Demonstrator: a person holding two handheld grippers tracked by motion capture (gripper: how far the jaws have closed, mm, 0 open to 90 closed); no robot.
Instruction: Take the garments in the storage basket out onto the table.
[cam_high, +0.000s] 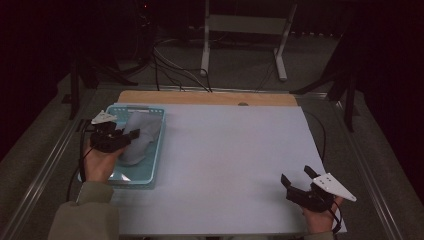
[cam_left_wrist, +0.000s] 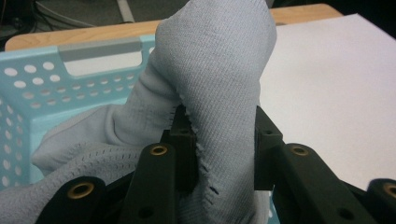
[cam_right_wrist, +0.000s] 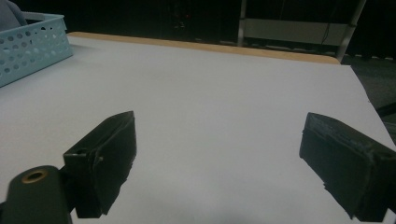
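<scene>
left gripper (cam_left_wrist: 219, 140): jaws pinched on a fold of grey knit cloth (cam_left_wrist: 215, 70), cloth bunched up and lifted above light-blue perforated basket (cam_high: 155, 150) at bench (cam_high: 230, 160) left side | right gripper (cam_right_wrist: 219, 158): jaws wide apart, nothing held, low over bare white bench surface near right front
</scene>
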